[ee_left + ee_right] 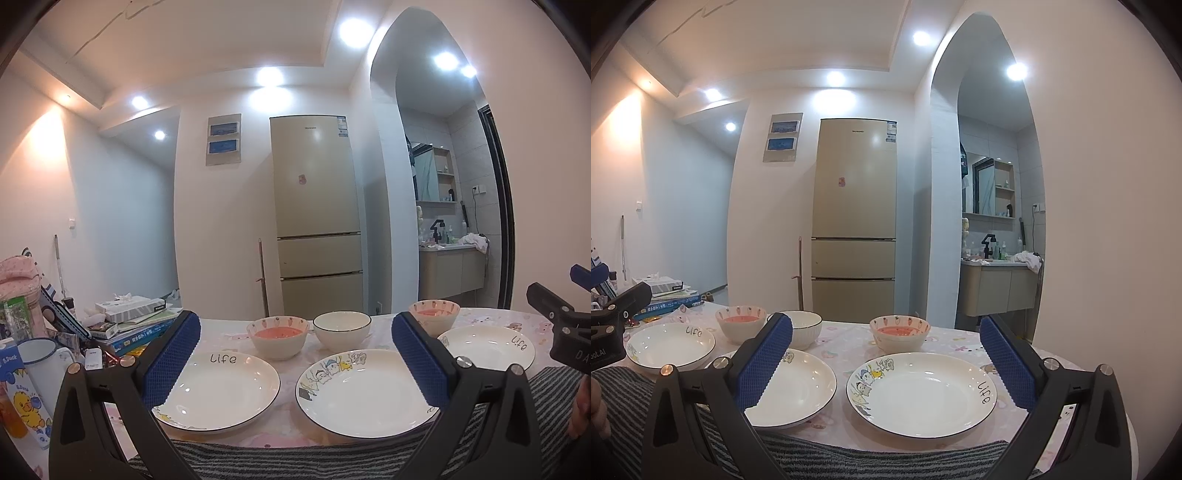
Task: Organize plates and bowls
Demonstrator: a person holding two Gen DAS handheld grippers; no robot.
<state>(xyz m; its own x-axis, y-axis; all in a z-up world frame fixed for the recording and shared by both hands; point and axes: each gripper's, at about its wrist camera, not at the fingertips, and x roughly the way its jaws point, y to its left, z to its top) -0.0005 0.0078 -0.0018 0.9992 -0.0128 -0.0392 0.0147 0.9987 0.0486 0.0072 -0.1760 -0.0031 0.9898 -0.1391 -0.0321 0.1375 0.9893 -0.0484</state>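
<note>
Left gripper hovers level at the table's near edge, blue-padded jaws spread wide and empty, framing two white plates lying flat side by side; three bowls stand upright in a row beyond. From the right wrist, the right gripper hangs level too, jaws parted, nothing held, over a cartoon-rimmed plate whose "Life" lettering faces right on the pink tablecloth.

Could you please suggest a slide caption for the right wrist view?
Open right claw hovers over three plates and three bowls on a pink table.
</note>
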